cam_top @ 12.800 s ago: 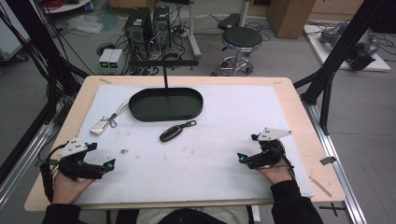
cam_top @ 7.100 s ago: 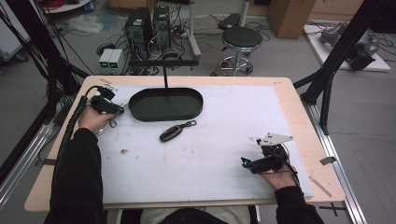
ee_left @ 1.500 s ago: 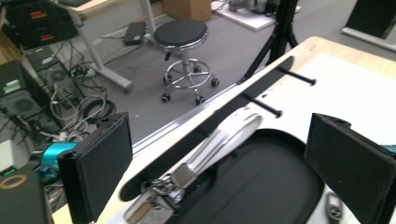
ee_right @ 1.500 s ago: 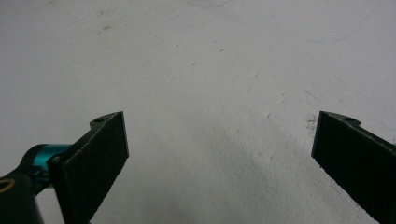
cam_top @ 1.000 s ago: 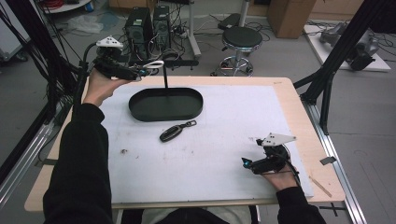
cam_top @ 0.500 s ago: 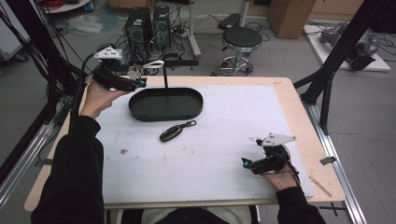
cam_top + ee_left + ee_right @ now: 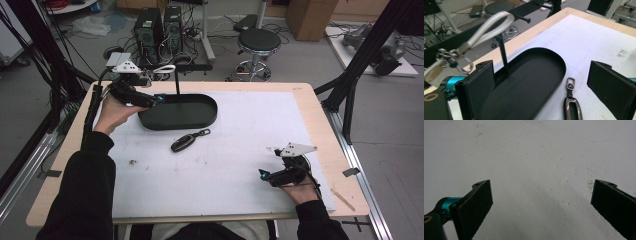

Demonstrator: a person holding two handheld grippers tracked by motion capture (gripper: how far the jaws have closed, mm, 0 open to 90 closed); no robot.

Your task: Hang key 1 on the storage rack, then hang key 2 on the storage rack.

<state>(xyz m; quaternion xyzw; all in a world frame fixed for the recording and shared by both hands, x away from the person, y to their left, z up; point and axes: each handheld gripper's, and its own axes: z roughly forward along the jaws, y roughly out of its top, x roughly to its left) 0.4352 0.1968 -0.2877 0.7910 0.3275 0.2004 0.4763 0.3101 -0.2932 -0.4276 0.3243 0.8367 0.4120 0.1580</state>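
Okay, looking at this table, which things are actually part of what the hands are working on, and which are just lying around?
In the job:
- left gripper, open beside the stand
- white strap with key ring, up at the stand's bar
- stand post and black tray
- probably the car key fob in front of the tray

Lying about:
- stool
- computer towers
- cardboard box

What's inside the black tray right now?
The black tray holds only its upright post, rising from the floor near the far wall. The white strap loop hangs on the crossbar above. The left claw covers the tray's near-left end, so that corner stays unseen.
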